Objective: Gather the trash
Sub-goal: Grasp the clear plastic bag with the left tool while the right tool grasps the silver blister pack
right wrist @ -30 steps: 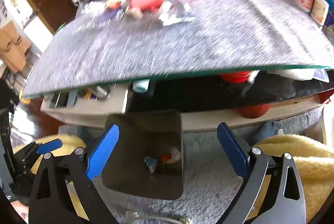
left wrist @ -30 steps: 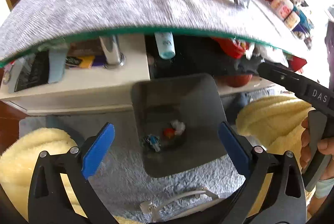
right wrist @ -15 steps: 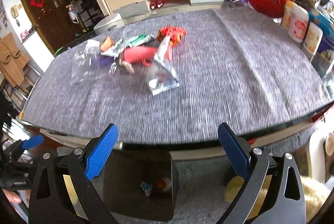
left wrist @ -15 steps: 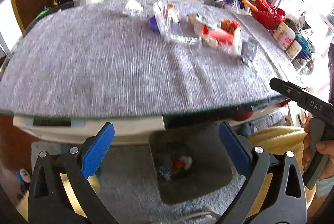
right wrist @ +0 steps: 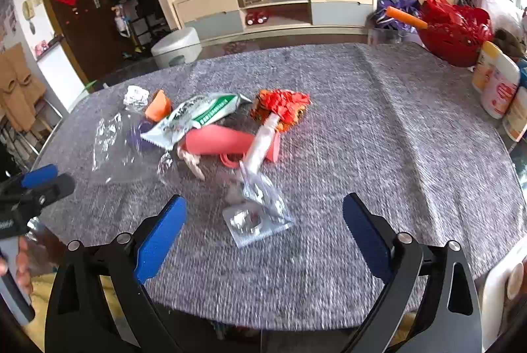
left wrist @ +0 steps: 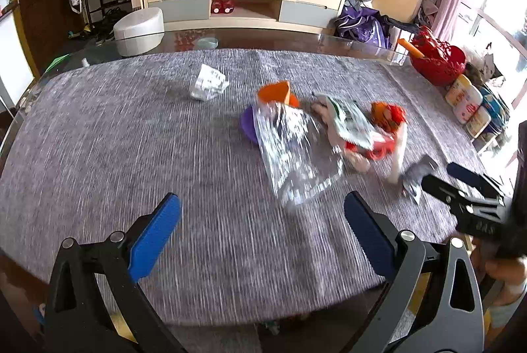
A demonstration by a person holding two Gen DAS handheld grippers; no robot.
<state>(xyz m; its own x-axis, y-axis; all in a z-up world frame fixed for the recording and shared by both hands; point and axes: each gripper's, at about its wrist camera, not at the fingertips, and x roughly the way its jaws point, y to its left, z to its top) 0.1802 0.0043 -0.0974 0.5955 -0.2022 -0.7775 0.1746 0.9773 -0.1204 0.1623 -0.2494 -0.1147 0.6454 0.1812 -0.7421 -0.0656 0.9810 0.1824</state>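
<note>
Both grippers — left (left wrist: 262, 221), right (right wrist: 263, 221) — gape empty above the table's (right wrist: 378, 254) near edge.

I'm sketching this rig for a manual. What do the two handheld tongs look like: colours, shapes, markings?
Both the left tongs and the right tongs have black frames with triangular cut-outs, silver rivets and two ridged blue finger pads. Seen from the left wrist view, the right tongs' black body carries white lettering, too blurred to read. No cables or sleeves show.
</note>
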